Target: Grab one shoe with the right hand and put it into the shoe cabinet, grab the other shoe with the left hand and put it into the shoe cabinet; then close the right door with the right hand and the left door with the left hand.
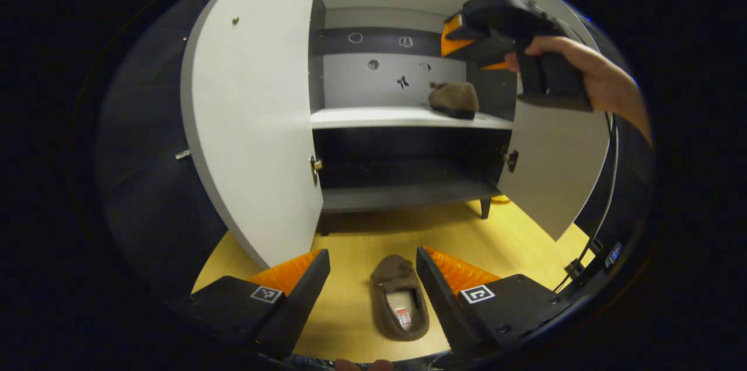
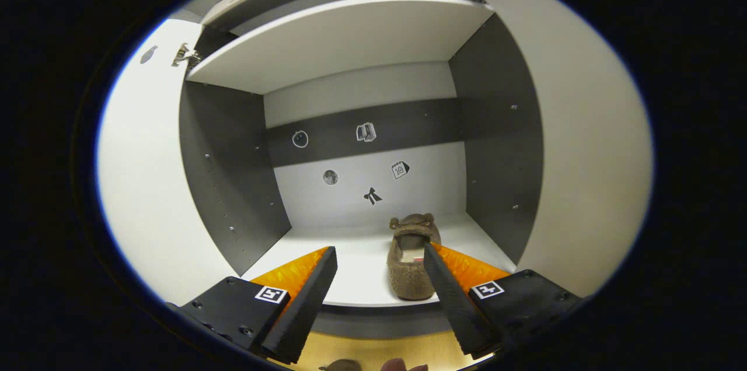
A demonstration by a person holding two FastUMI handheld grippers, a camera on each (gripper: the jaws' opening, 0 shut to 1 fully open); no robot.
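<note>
Down low, my left gripper (image 1: pixel 373 277) hung with its fingers spread wide, grasping nothing, over the second slipper (image 1: pixel 400 298) on the yellow floor (image 1: pixel 350 242). That slipper lay between the fingers but apart from them, toe pointing away toward the cabinet (image 1: pixel 402 117), its opening up and a pale insole with a small tag inside.

My right gripper (image 2: pixel 379 277) was released too, fingers apart and empty, held at the front of the middle shelf (image 2: pixel 350 266). From the left gripper view I could see it raised at the upper right, a hand (image 1: pixel 589 76) around its grip.

By my reckoning the first step was done: one slipper (image 2: pixel 411 257) sat on that shelf toward its right side, near the dark side wall, heel toward me. It looked brown and fuzzy, soft and low, with a little bump at the toe.

Left to do: pick up the floor slipper, shelve it, then shut both doors. The left door (image 1: pixel 251 114) and the right door (image 1: pixel 554 167) stood wide open.
</note>
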